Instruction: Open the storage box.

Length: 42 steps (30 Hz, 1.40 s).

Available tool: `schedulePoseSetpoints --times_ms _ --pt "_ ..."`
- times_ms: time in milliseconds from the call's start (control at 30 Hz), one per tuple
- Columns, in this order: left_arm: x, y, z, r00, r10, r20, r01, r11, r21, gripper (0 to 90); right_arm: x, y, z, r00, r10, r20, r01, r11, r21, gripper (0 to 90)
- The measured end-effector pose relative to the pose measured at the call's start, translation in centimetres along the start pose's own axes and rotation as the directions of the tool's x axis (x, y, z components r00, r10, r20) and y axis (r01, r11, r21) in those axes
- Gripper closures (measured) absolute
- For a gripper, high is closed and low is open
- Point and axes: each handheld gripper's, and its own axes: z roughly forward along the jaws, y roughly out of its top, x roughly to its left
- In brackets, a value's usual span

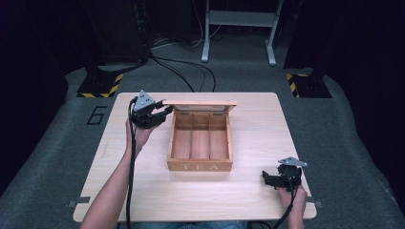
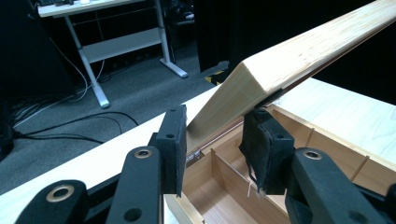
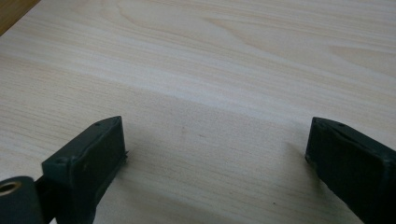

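Note:
A wooden box (image 1: pixel 199 165) marked TEA stands open at the middle of the table, with three bare compartments inside. Its lid (image 1: pixel 200 103) is raised at the far edge. My left gripper (image 1: pixel 168 110) is at the lid's left end, shut on that corner. In the left gripper view the lid (image 2: pixel 299 56) slants up to the right, and its corner sits between the two pads of my left gripper (image 2: pixel 217 140). My right gripper (image 1: pixel 265 177) rests near the table's front right corner. In its own view the right gripper (image 3: pixel 215 149) is open over bare tabletop.
The light wooden table (image 1: pixel 258 124) stands on grey carpet. Behind it are black cables (image 1: pixel 191 71), a white desk frame (image 1: pixel 239 28) and two stand bases with yellow-black stripes (image 1: pixel 100 86) (image 1: pixel 305 86). A figure 6 (image 1: pixel 97 114) is marked on the floor at the left.

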Motion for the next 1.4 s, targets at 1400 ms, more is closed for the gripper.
schedulePoseSetpoints --times_ms 1400 --pt "0.06 0.18 -0.03 1.0000 0.005 0.006 -0.005 0.9999 0.013 60.1 0.01 0.00 0.01 1.0000 0.001 0.001 -0.001 1.000 -0.001 4.4"
